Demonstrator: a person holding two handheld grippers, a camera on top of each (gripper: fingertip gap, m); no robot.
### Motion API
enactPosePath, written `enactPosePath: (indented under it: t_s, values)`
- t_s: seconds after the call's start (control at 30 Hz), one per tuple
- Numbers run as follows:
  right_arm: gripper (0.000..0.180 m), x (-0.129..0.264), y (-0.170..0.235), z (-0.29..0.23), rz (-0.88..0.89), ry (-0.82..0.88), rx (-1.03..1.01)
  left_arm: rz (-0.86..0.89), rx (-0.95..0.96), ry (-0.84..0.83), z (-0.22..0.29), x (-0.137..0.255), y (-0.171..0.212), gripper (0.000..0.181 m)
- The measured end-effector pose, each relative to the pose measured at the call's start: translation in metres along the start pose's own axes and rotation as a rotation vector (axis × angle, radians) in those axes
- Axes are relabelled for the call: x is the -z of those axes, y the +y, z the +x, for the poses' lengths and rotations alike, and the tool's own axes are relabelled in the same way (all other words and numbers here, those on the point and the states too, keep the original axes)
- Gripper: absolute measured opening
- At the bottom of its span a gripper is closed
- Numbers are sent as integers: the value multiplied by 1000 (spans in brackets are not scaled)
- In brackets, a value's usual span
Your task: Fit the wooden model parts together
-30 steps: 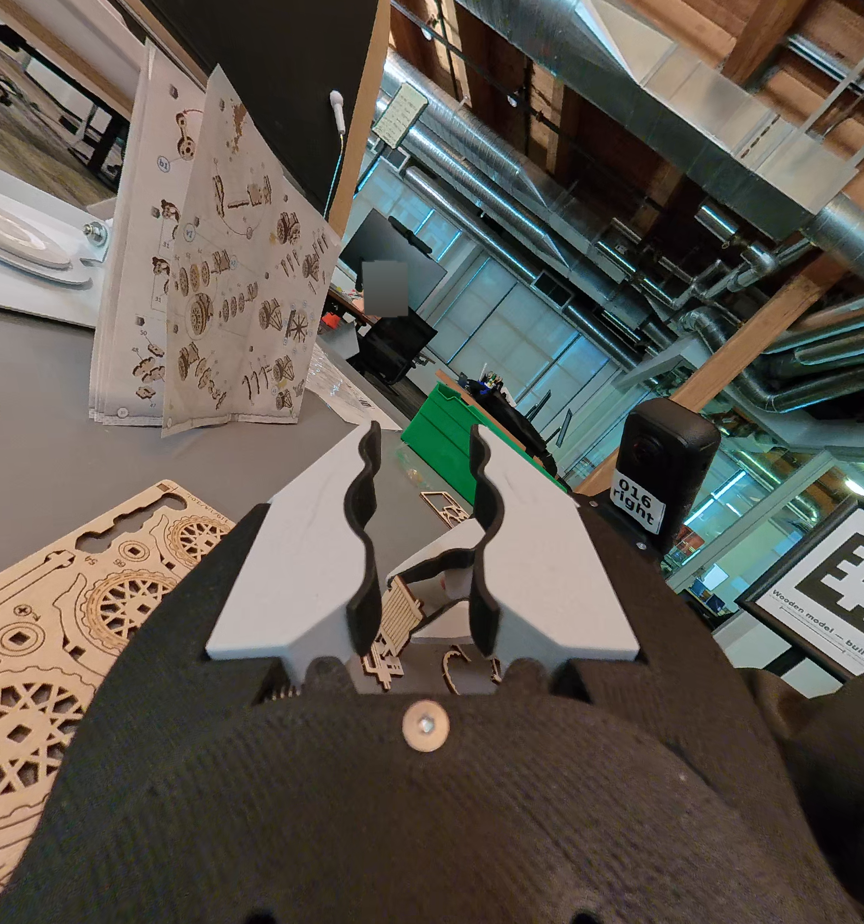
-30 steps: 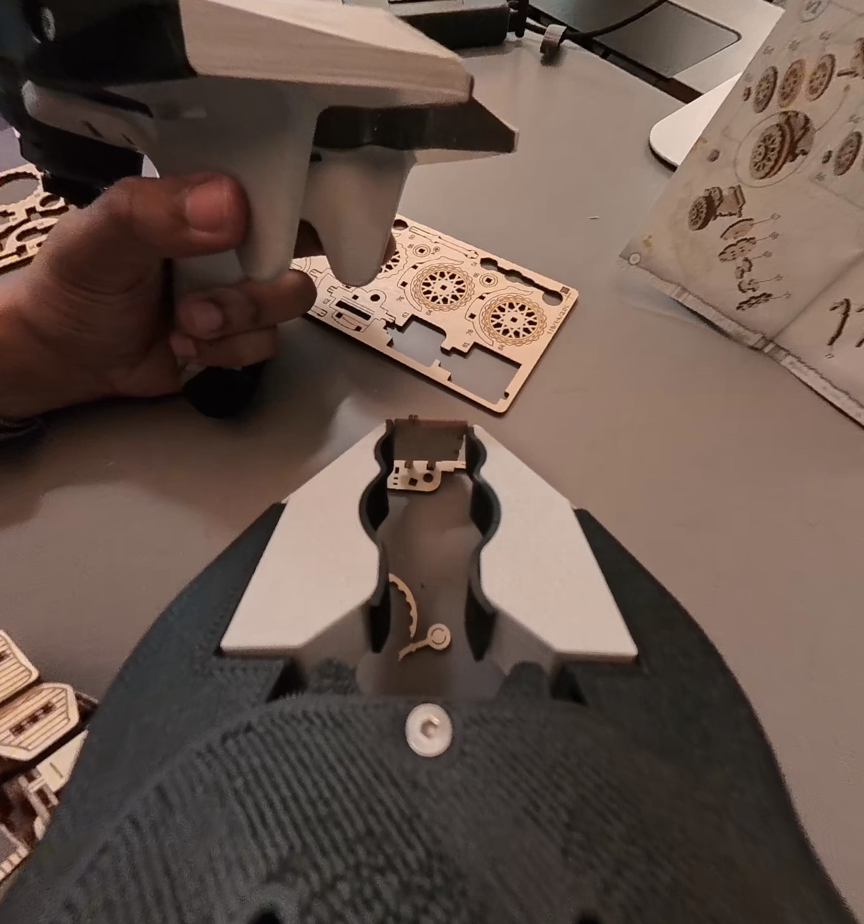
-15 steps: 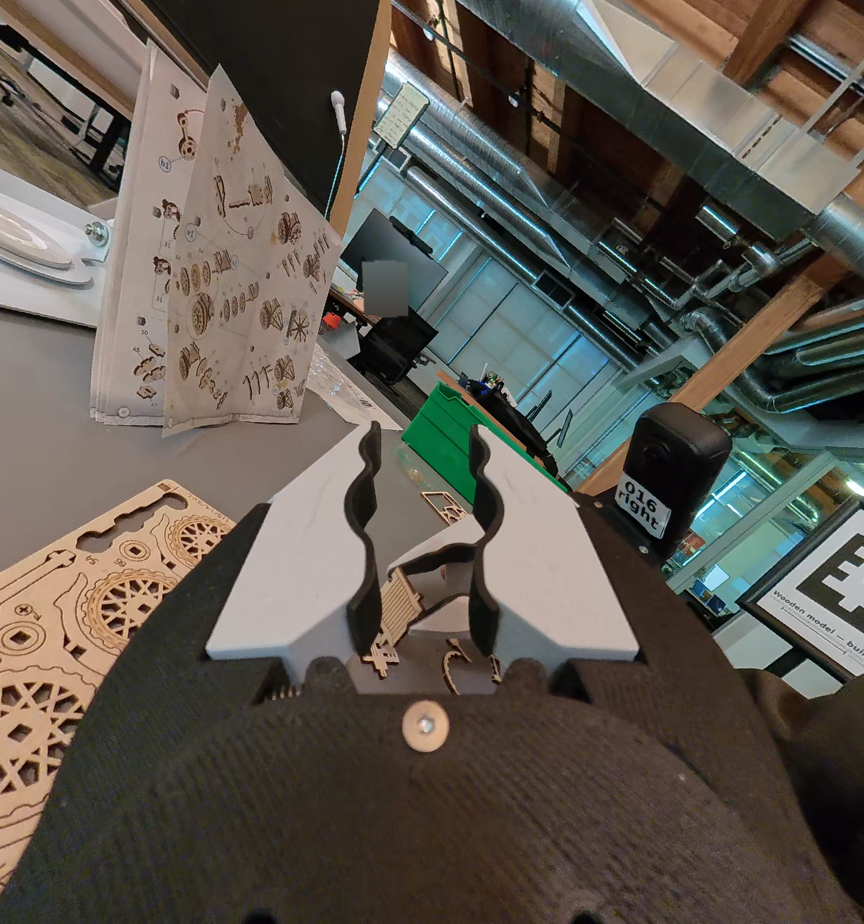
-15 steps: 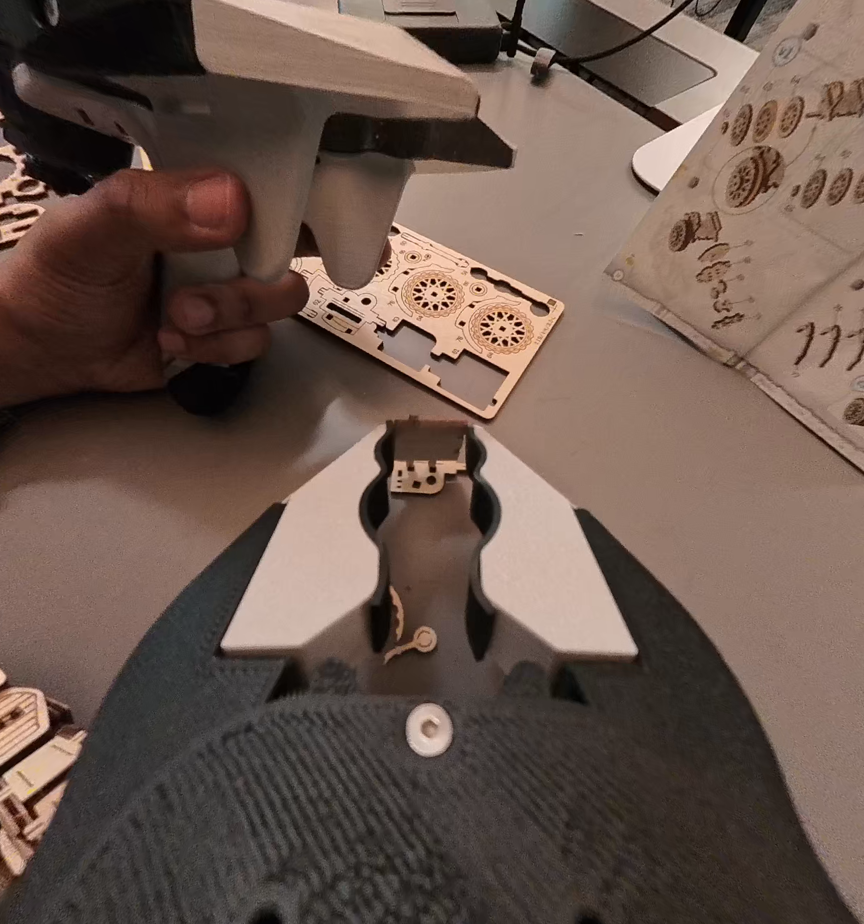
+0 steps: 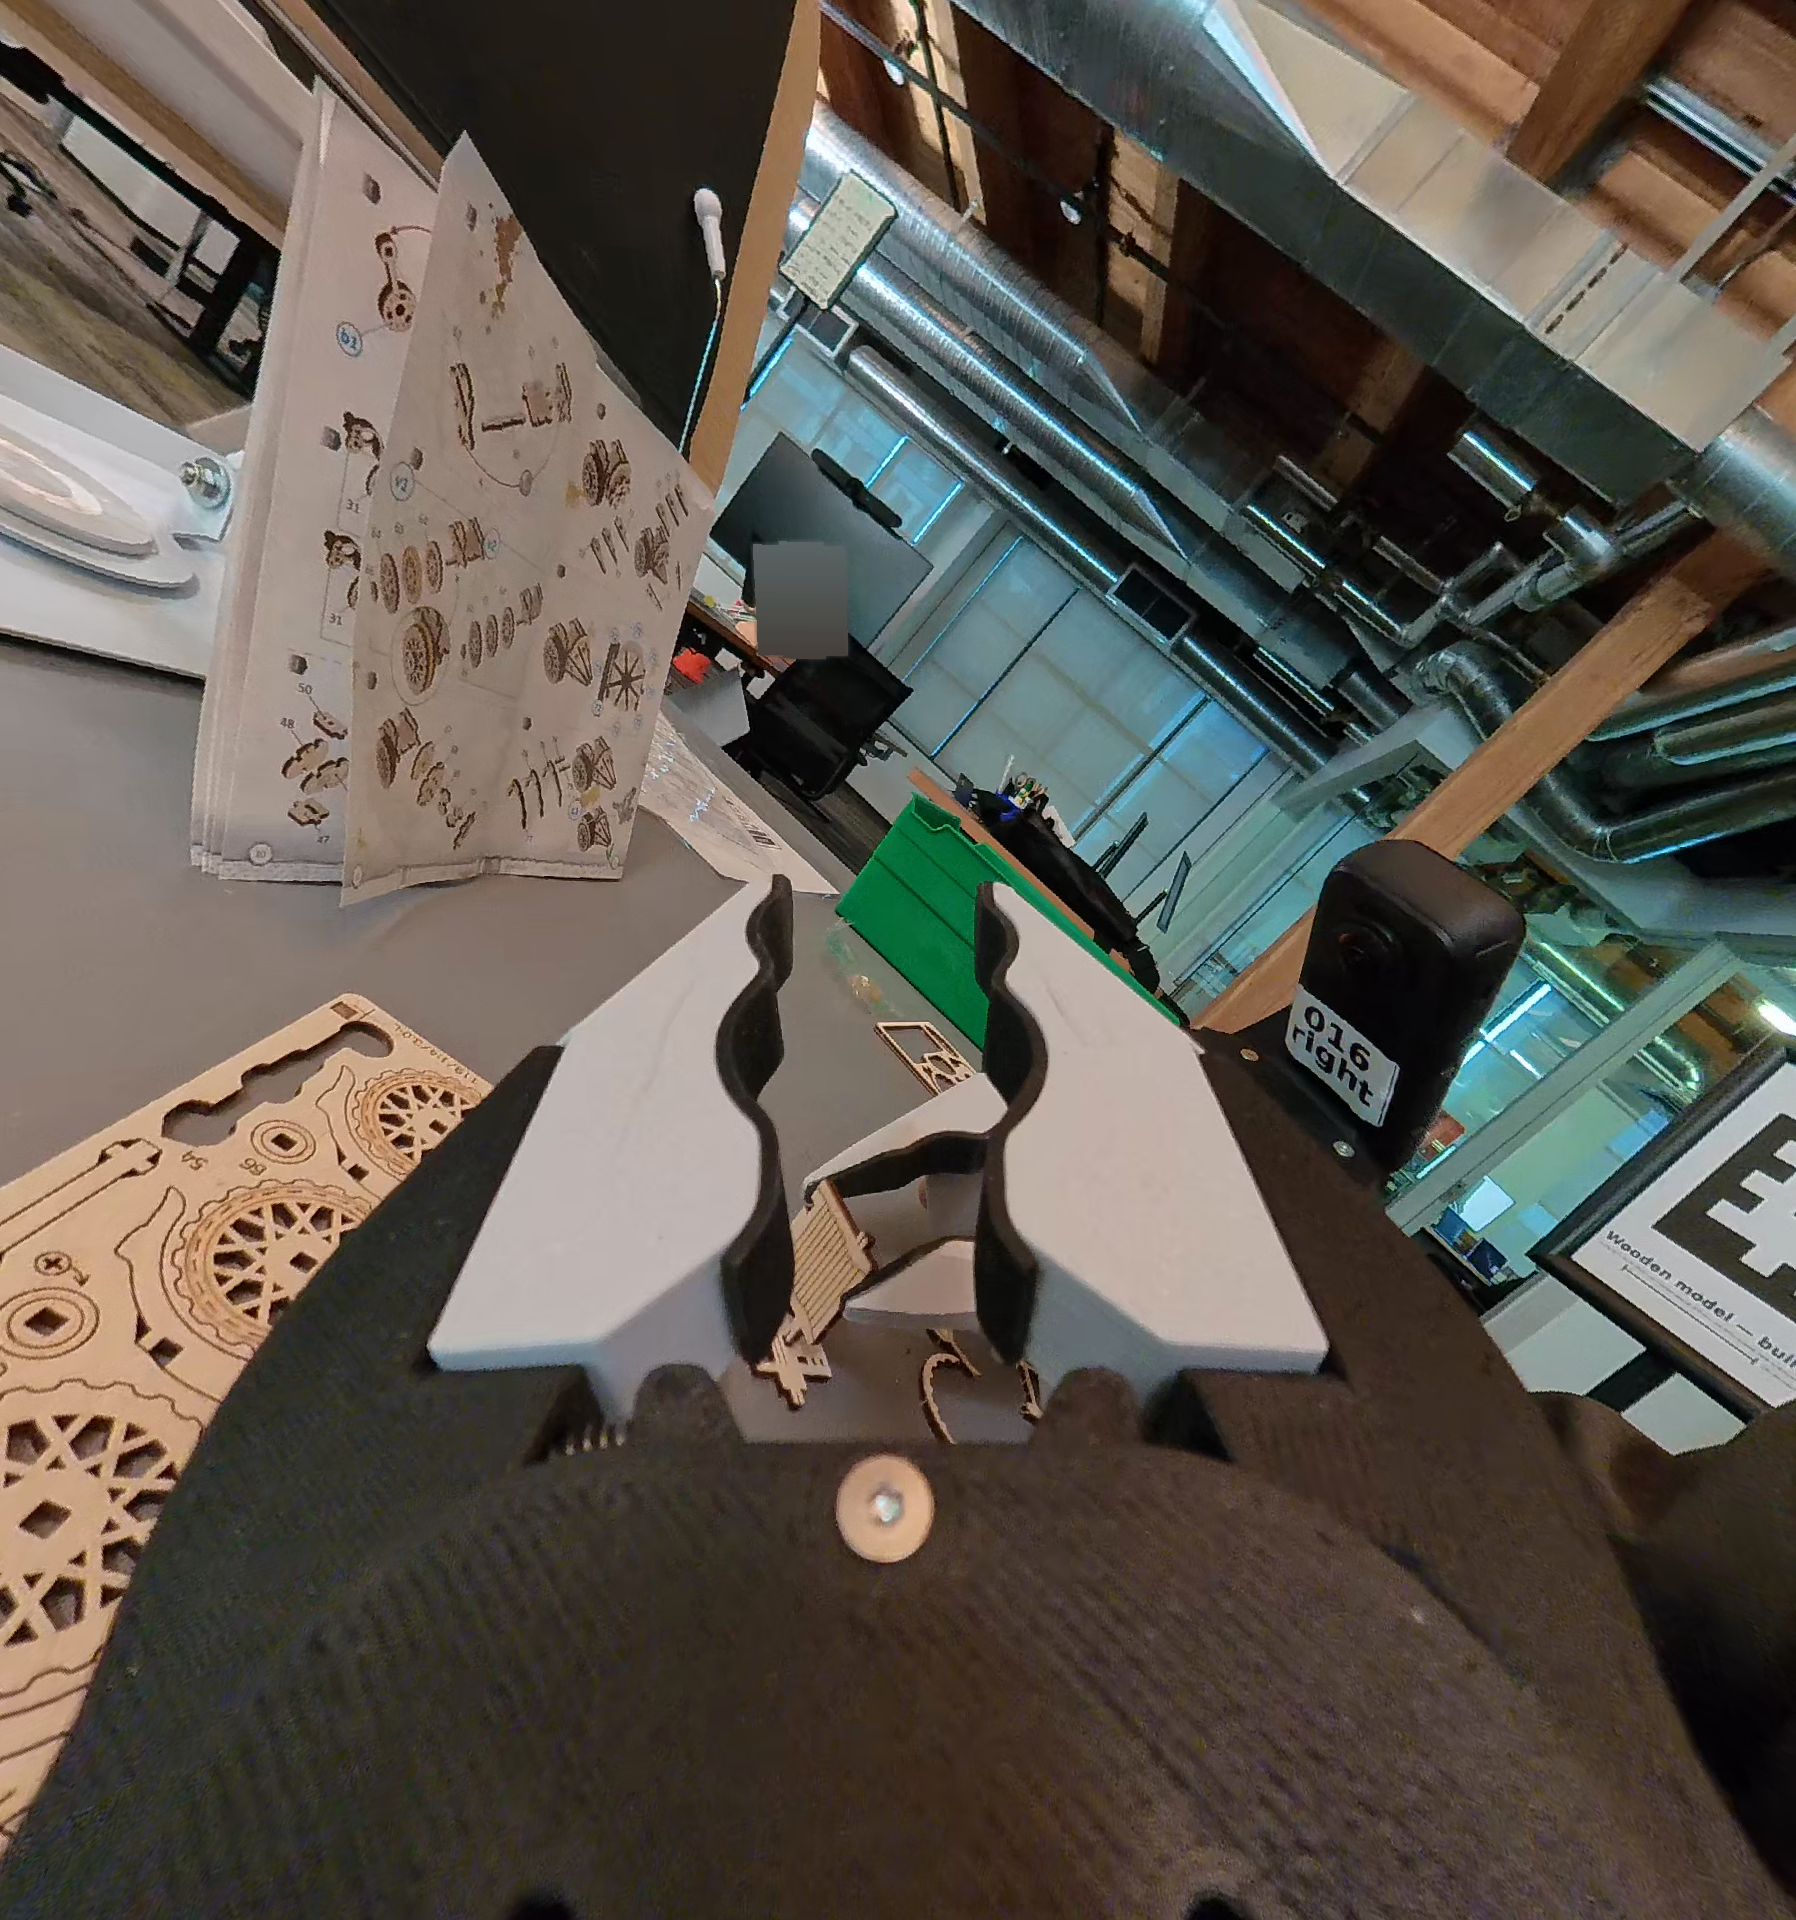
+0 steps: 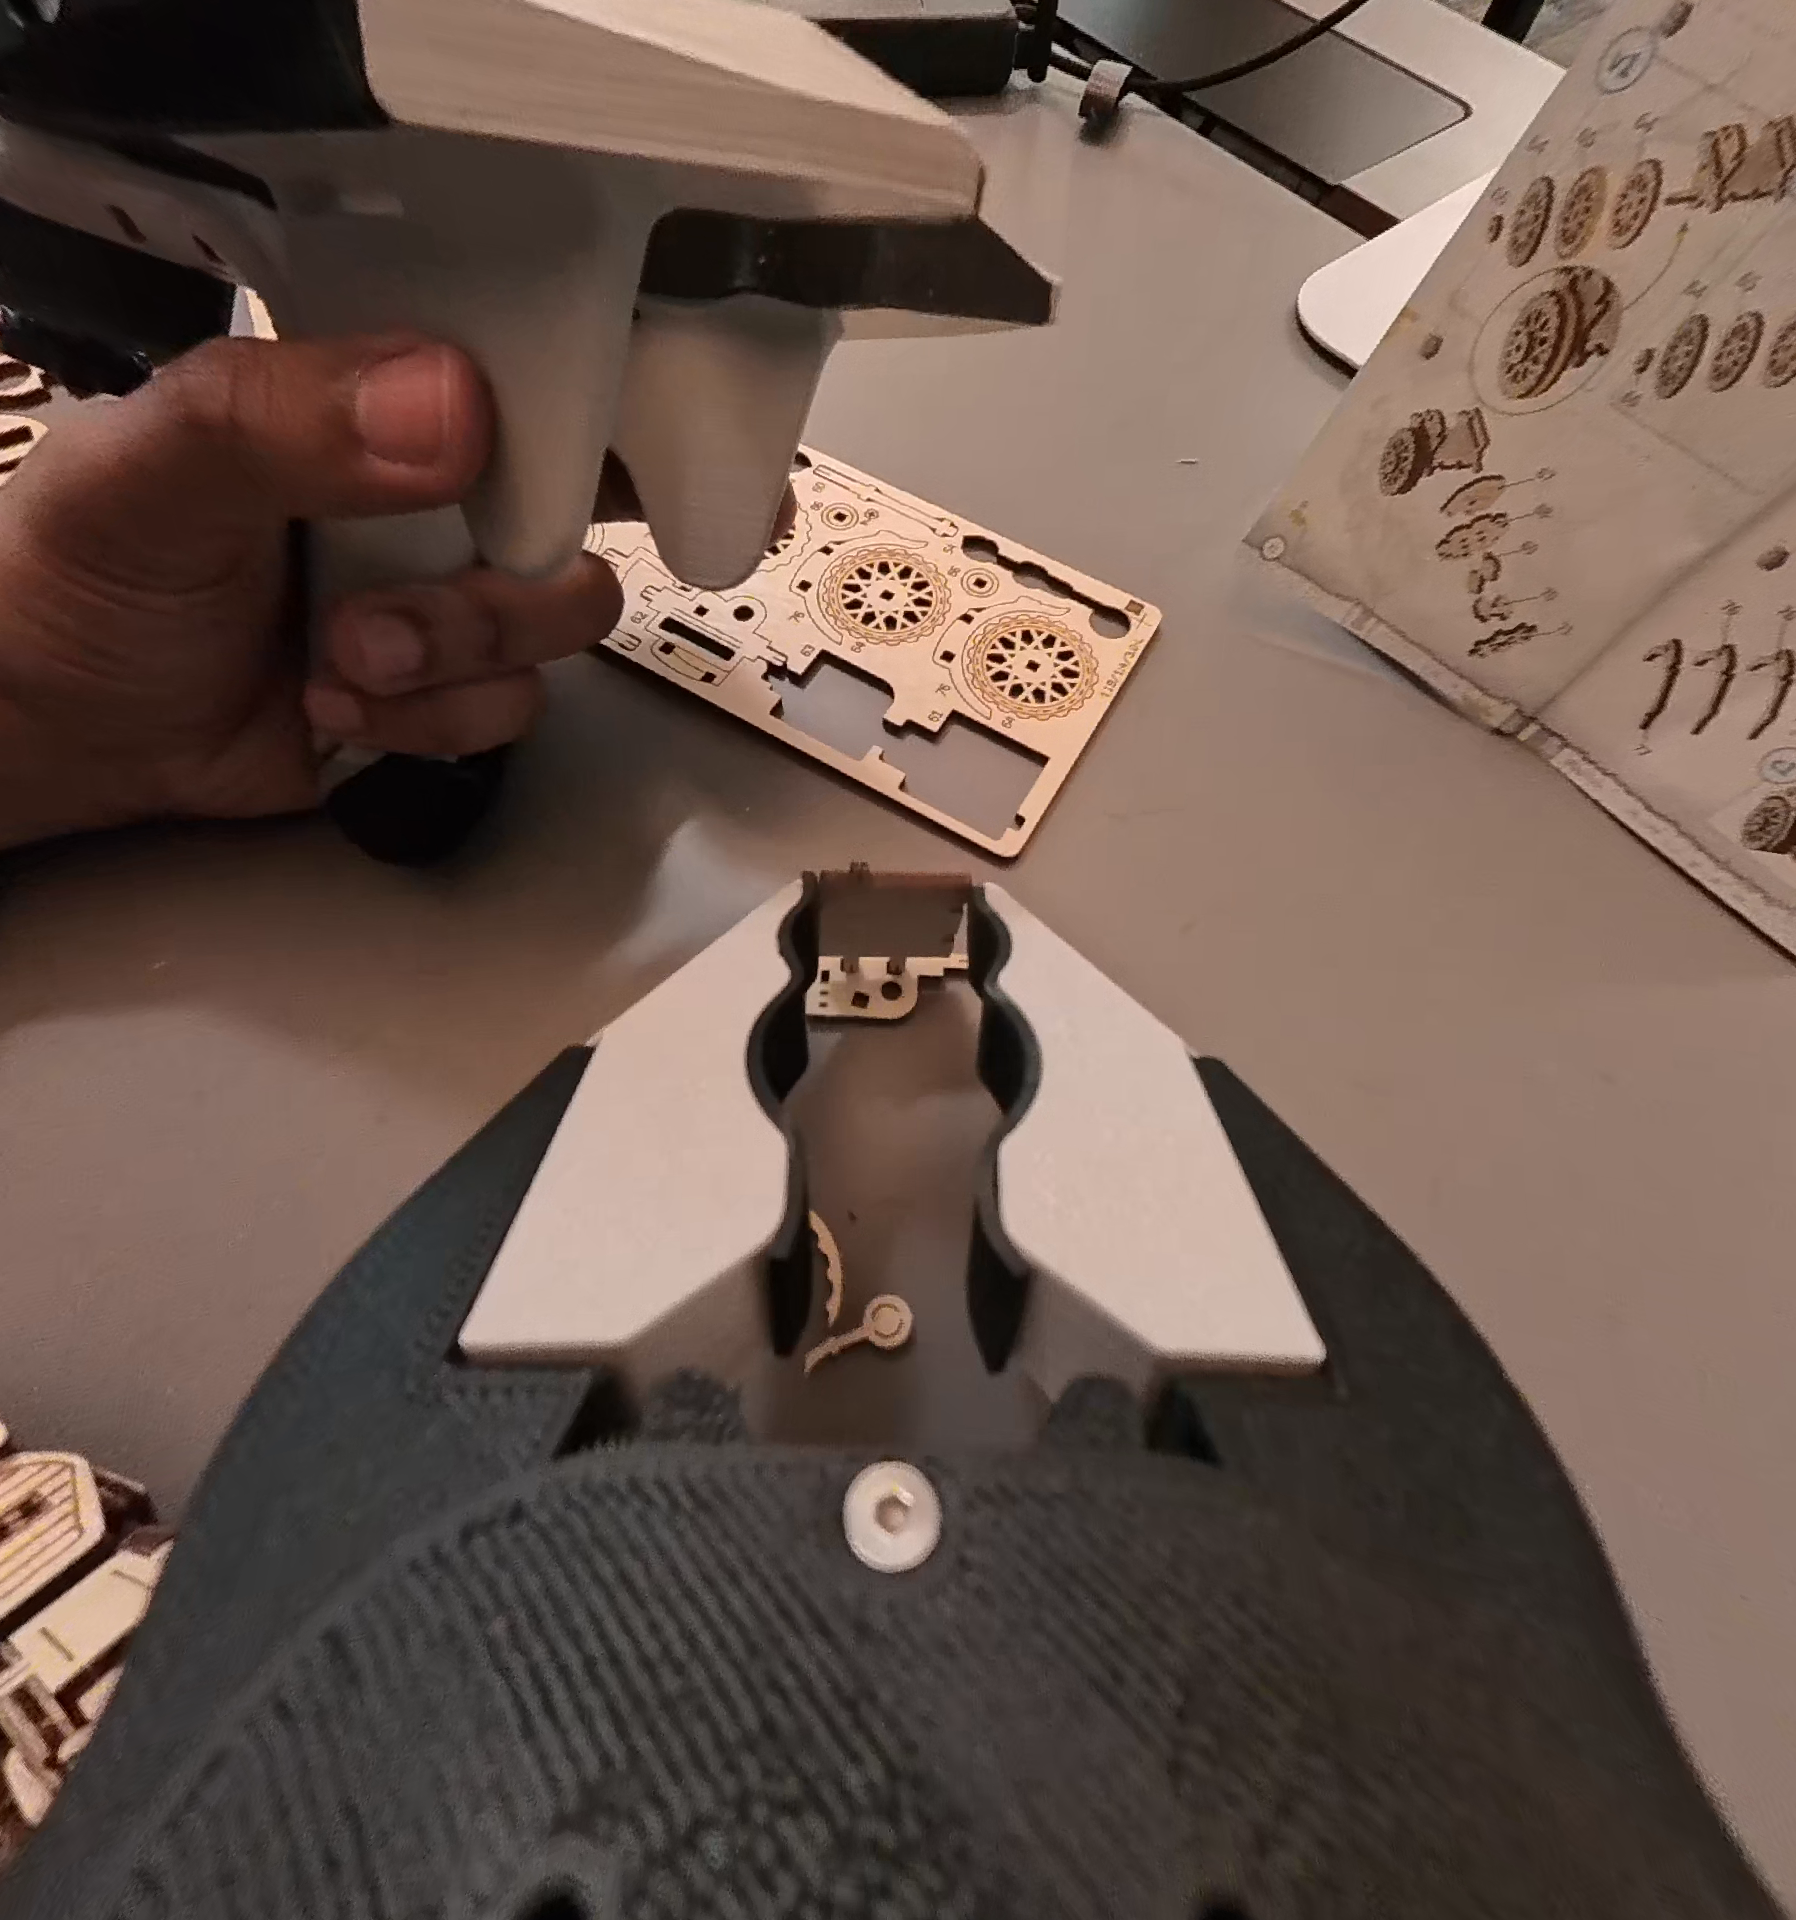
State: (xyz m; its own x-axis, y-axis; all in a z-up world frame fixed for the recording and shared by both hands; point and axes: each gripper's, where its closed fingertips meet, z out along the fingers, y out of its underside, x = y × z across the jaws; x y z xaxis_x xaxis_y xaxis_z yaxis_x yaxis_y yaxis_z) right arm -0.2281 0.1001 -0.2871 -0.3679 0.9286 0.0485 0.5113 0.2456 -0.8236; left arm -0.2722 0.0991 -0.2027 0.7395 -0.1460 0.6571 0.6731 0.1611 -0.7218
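Observation:
My right gripper (image 6: 889, 925) is shut on a small wooden model part (image 6: 873, 971) at its fingertips, low over the grey table (image 6: 1289, 1039). The part also shows in the left wrist view (image 5: 826, 1262), clamped between the right gripper's white fingers (image 5: 925, 1138), below my left gripper. My left gripper (image 5: 881, 914) is open and empty, tilted up over the table. A hand (image 6: 198, 582) holds it at the upper left of the right wrist view (image 6: 1008, 286). A laser-cut wooden sheet (image 6: 925, 644) with wheel parts lies flat beneath it and shows at left (image 5: 94, 1299).
An open instruction booklet (image 5: 478, 582) stands at the back, on the right in the right wrist view (image 6: 1600, 416). Small loose wooden bits (image 6: 863, 1335) lie under my right gripper. Assembled wooden pieces (image 6: 0, 1527) sit at lower left. A green bin (image 5: 915, 904) is beyond the table edge. One gripper's finger ends stand about 9 cm off the other's.
My right gripper has shifted slightly with the wooden part still clamped. The left gripper has stayed open and in place.

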Motion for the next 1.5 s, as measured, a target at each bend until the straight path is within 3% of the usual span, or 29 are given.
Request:
enactPosePath:
  t_s: [0.37,0.67,1.07,1.23,1.5]
  values:
    - [28,4,3,12,-7,36,2,-1,1,-1,0,0,0,33]
    - [28,5,2,-4,2,-83,-60,1,5,0,-1,0,0,33]
    - [28,15,11,24,-26,-30,-124,6,14,3,-1,1,-1,33]
    - [28,23,0,31,50,-43,-160,8,18,4,-1,1,-1,33]
    - [28,9,1,28,39,14,-75,6,16,3,-1,1,-1,33]
